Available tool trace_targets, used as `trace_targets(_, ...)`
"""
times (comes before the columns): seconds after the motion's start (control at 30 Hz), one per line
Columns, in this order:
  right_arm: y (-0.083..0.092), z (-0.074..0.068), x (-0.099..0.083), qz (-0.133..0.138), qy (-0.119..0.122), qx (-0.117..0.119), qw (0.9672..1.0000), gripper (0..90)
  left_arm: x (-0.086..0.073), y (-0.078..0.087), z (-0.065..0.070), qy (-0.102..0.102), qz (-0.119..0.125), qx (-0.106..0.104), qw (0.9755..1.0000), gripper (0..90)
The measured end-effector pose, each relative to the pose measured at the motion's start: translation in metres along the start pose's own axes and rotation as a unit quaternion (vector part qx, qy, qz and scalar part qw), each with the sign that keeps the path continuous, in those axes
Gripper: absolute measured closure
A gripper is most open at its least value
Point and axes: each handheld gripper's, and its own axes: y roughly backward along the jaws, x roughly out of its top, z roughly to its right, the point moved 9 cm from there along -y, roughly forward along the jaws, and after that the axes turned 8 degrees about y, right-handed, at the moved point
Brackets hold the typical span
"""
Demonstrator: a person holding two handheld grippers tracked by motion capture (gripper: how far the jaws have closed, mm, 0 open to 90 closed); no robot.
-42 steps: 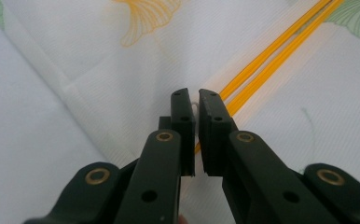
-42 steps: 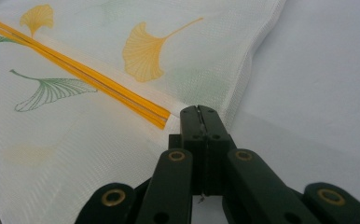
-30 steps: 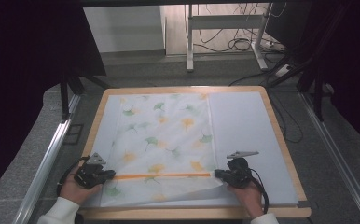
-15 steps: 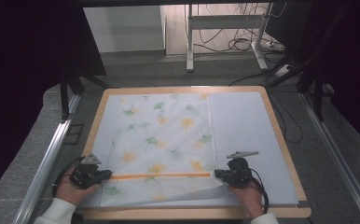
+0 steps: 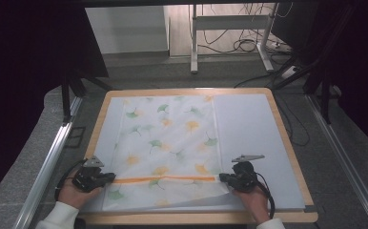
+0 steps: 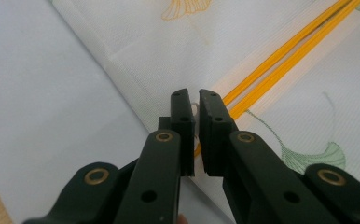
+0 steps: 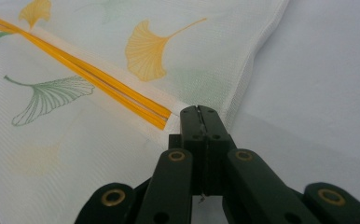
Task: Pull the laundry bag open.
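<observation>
My left gripper (image 5: 109, 177) has its black jaws pinched on a small white zipper pull at the left end of the orange zipper (image 5: 165, 179); in the left gripper view a narrow gap shows between the pads with the pull (image 6: 195, 110) caught in it. My right gripper (image 5: 222, 178) is clamped tight at the zipper's other end, its jaws (image 7: 199, 122) closed flat together on the fabric edge there. I see the white mesh bag printed with green and yellow ginkgo leaves (image 5: 170, 138) lying flat on the pale grey mat (image 5: 249, 129), which covers the wooden-rimmed table (image 5: 294, 157). The zipper runs level between my two grippers, near the bag's near edge.
</observation>
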Motion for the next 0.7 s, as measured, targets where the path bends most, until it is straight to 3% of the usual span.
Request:
trace_targets(0.2, 0.000, -0.001, 0.000, 0.001, 0.010, -0.004, 0.9999, 89.6, 0.002, -0.001, 0.001, -0.004, 0.001, -0.001, 1.0000, 85.7)
trace_targets(0.43, 0.000, -0.002, 0.001, 0.002, 0.018, -0.011, 0.9998, 89.3, 0.004, 0.002, 0.002, 0.006, 0.016, -0.002, 0.9999, 83.8)
trace_targets(0.47, 0.001, -0.002, 0.001, 0.002, 0.019, -0.013, 0.9997, 89.1, 0.005, 0.003, 0.003, 0.008, 0.021, -0.004, 0.9997, 82.6)
trace_targets(0.57, 0.004, -0.006, 0.002, 0.012, 0.019, 0.005, 0.9997, 73.9, 0.011, 0.008, 0.009, 0.015, 0.048, -0.027, 0.9984, 74.5)
trace_targets(0.7, 0.015, -0.010, 0.009, 0.043, 0.029, 0.009, 0.9986, 69.1, 0.019, 0.017, 0.018, 0.016, 0.095, -0.036, 0.9947, 62.5)
